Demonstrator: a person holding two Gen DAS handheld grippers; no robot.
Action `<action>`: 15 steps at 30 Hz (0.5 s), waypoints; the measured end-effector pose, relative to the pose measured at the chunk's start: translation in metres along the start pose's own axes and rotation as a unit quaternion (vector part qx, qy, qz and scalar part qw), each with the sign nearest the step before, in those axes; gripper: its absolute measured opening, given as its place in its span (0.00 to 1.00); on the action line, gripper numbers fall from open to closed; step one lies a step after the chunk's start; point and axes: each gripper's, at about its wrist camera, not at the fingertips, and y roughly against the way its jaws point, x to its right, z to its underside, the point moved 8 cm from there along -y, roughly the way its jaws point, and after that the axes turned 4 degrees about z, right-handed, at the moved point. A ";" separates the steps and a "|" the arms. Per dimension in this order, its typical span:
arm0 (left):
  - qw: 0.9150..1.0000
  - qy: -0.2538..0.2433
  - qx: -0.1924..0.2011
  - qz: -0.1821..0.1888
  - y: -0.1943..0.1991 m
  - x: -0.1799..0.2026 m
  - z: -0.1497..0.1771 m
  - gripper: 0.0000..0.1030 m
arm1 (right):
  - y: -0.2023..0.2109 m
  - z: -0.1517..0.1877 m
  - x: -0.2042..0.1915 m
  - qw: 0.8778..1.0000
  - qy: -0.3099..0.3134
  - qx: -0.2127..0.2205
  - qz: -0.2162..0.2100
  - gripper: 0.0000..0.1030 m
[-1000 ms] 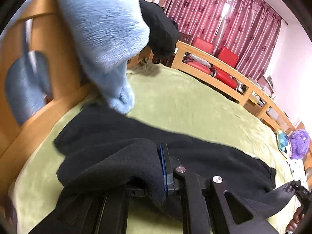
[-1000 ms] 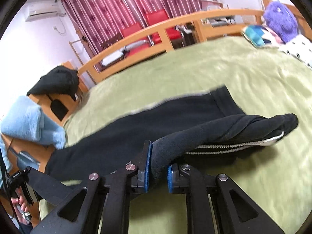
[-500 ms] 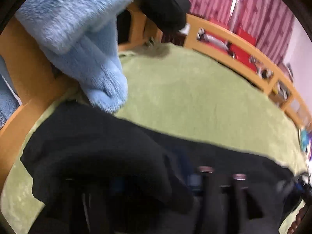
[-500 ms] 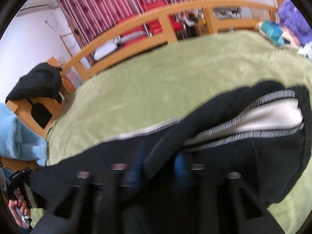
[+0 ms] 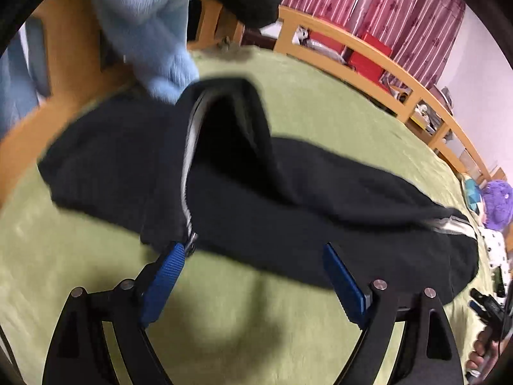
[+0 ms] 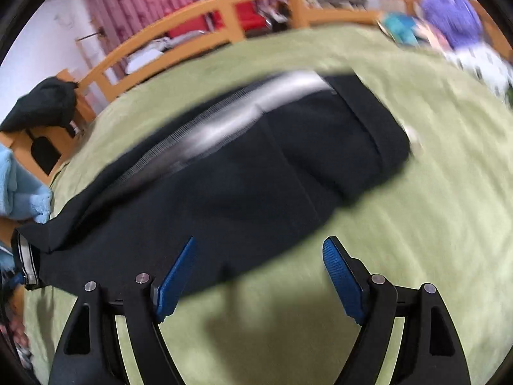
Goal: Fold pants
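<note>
The black pants [image 5: 256, 192] are seen lying on the green blanket [image 5: 80, 272], doubled lengthwise into a long band, with a pale inner lining exposed along one edge. The left gripper [image 5: 253, 256] and the right gripper [image 6: 259, 256] are held just short of the pants' near edge, jaws opening, with no cloth pinched between the pads. One fold is judged done; a crosswise fold and some smoothing appear to be left.
</note>
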 end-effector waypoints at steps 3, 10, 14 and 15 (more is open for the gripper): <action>1.000 0.017 -0.015 0.001 -0.011 -0.008 0.016 0.83 | -0.014 0.008 0.008 0.999 -0.032 -0.022 -0.032 0.77; 0.997 0.068 -0.039 0.002 -0.047 -0.026 0.014 0.83 | -0.060 -0.012 -0.004 0.997 -0.069 -0.006 -0.044 0.82; 0.995 0.087 -0.046 -0.006 -0.068 -0.023 0.013 0.84 | -0.072 -0.025 -0.016 0.997 -0.069 0.018 -0.020 0.93; 0.995 0.087 -0.039 -0.014 -0.072 -0.023 0.010 0.84 | -0.076 -0.028 -0.019 0.997 -0.070 0.025 -0.012 0.93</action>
